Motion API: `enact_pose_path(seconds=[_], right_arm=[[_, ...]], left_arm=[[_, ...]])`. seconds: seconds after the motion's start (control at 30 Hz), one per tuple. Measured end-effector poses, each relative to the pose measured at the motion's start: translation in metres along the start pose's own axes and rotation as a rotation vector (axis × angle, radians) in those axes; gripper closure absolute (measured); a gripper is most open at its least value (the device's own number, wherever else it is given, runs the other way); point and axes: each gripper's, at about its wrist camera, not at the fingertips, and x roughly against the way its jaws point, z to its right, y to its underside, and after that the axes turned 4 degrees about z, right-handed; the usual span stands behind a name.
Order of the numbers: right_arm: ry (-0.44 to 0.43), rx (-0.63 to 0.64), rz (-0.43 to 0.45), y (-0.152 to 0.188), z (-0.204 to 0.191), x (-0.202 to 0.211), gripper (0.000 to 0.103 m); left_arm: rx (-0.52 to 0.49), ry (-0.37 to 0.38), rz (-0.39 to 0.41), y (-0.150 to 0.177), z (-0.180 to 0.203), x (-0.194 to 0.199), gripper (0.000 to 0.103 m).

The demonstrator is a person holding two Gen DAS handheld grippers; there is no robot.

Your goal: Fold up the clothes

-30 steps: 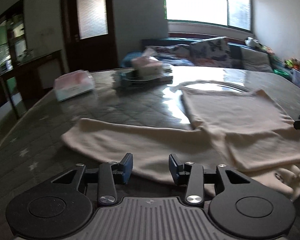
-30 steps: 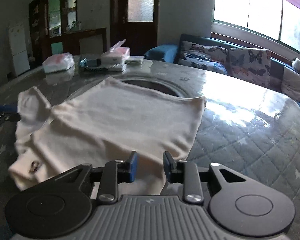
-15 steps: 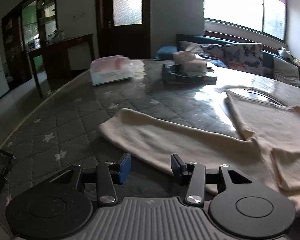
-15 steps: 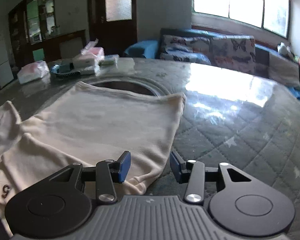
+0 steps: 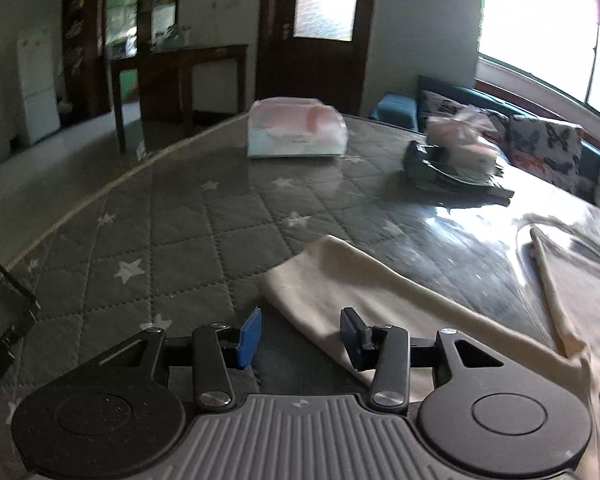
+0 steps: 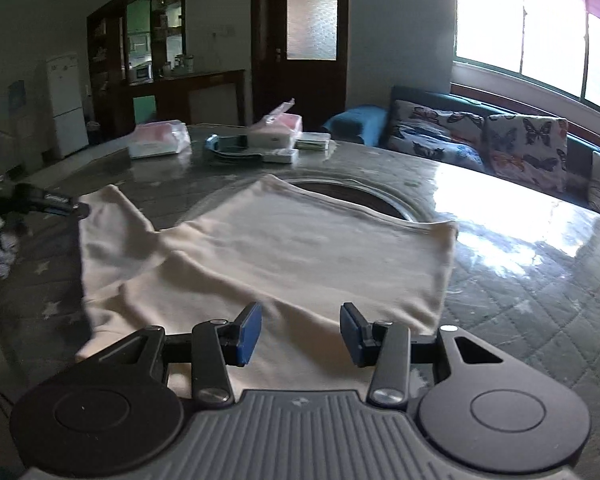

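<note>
A cream long-sleeved garment lies flat on the grey quilted table. Its left sleeve stretches toward me in the left wrist view and ends in a cuff just ahead of the fingers. My left gripper hovers at that cuff, open, with its right fingertip over the cloth and nothing pinched. My right gripper hangs open just above the garment's near edge, holding nothing. In the right wrist view the left gripper shows at the far left beside the sleeve end.
At the table's far side sit a wrapped tissue pack, a dark tray with another tissue pack and small boxes. A round glass inset lies beyond the garment. A black frame is at the left edge. A sofa stands behind.
The left gripper has moved left along the sleeve to its cuff and rolled. The right gripper has shifted slightly along the garment's near edge. The cloth lies as before.
</note>
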Motion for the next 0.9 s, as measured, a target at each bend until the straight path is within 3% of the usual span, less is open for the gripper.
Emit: enact_pose_path(seconds=[0.13, 0.2, 0.3, 0.47, 0.7, 0.9], right_arm=[[-0.006, -0.013, -0.003, 0.005, -0.003, 0.003, 0.059], [-0.003, -0.024, -0.001, 0.006, -0.003, 0.005, 0.059], [0.005, -0.041, 0.006, 0.009, 0.001, 0.011, 0.059], [0.020, -0.076, 0.014, 0.015, 0.007, 0.021, 0.059], [0.028, -0.101, 0.035, 0.022, 0.014, 0.033, 0.059], [0.042, -0.129, 0.070, 0.024, 0.023, 0.047, 0.060]], left_arm=[[0.038, 0.010, -0.001, -0.006, -0.005, -0.005, 0.065], [0.049, 0.011, 0.003, -0.007, -0.007, -0.006, 0.085], [0.060, 0.018, 0.013, -0.008, -0.006, -0.004, 0.096], [0.031, 0.094, 0.071, -0.011, 0.014, 0.021, 0.099], [-0.069, 0.325, 0.148, -0.015, 0.082, 0.084, 0.099], [-0.193, 0.551, 0.161, 0.001, 0.151, 0.128, 0.099]])
